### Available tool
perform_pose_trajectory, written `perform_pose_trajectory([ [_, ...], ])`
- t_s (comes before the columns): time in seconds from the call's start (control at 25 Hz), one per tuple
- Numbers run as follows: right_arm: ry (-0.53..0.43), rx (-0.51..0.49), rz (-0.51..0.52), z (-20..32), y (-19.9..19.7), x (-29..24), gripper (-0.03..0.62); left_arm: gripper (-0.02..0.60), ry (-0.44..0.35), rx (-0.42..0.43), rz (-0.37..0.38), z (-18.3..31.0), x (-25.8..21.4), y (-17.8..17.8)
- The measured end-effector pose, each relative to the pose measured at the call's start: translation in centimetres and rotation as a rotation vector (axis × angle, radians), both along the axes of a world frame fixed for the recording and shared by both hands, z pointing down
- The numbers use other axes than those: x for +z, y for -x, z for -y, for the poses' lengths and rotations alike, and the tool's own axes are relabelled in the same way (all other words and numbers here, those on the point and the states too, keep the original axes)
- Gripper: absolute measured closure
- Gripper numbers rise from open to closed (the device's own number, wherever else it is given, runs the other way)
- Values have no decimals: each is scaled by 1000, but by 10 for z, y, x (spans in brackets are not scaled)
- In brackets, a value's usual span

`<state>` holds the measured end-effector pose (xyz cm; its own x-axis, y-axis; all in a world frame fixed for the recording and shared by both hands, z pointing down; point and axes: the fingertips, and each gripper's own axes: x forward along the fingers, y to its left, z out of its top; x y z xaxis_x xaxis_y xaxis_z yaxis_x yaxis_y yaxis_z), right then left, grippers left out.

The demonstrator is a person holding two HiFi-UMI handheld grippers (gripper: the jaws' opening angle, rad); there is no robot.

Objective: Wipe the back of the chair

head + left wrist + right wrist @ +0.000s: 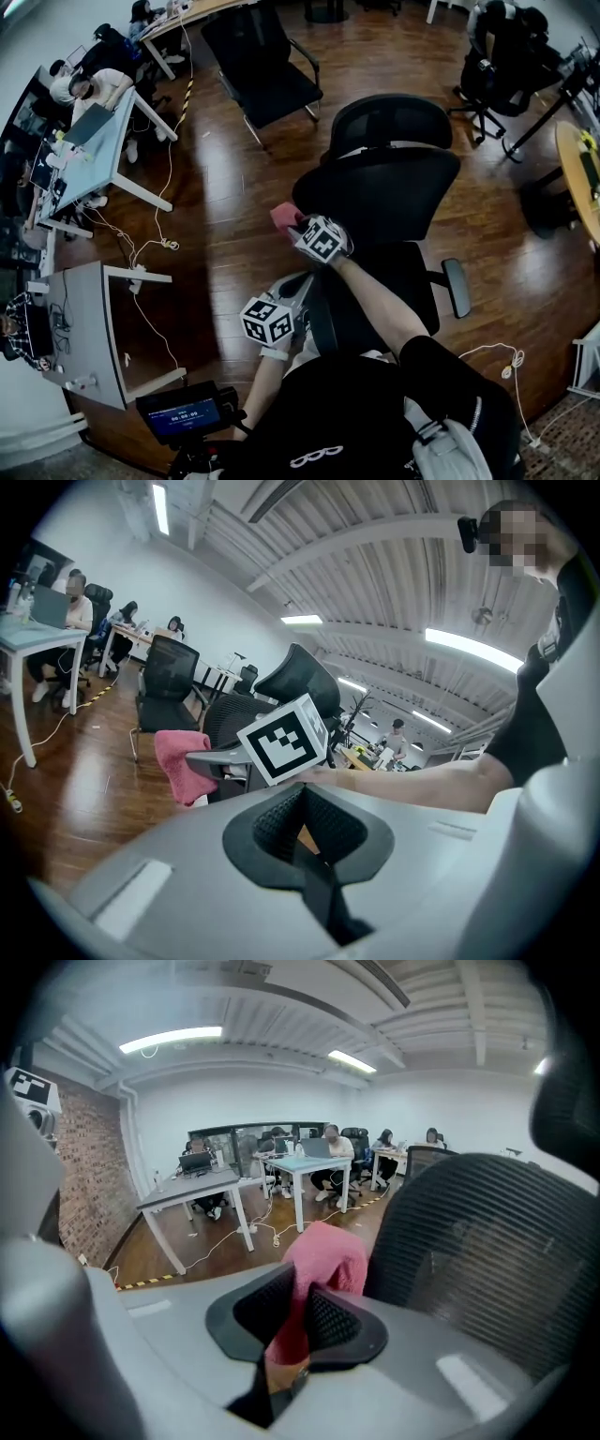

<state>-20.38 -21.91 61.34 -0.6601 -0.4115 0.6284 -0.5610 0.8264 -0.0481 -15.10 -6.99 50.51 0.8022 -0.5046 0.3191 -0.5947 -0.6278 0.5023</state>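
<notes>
The black mesh office chair stands in the middle of the head view, its back (375, 192) facing me under the headrest (389, 122). My right gripper (305, 230) is shut on a pink cloth (285, 217) at the back's left edge. In the right gripper view the cloth (325, 1258) stands up from between the jaws of that gripper (302, 1302), right beside the mesh back (487, 1251). My left gripper (281, 305) hangs lower and nearer to me, shut with nothing in it (298, 822). It looks toward the cloth (183, 761).
A second black chair (267, 66) stands behind on the wood floor. White desks (108, 150) with seated people and floor cables (155, 246) fill the left. A round table (574, 178) and another chair (497, 56) are at the right.
</notes>
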Motion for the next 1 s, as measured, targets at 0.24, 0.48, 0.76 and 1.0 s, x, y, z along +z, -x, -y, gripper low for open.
perform_pose_trajectory([
  [0.24, -3, 141, -14, 25, -54, 7, 557, 591, 6, 6, 11, 2, 2, -11],
  [0.48, 1, 187, -25, 38, -110, 13, 556, 591, -2, 50, 20, 0, -2, -45],
  [0.76, 0, 264, -31, 52, -179, 20, 556, 591, -2, 73, 34, -2, -1, -77],
  [1.0, 3, 314, -28, 53, -236, 15, 554, 591, -3, 78, 45, -3, -1, -106],
])
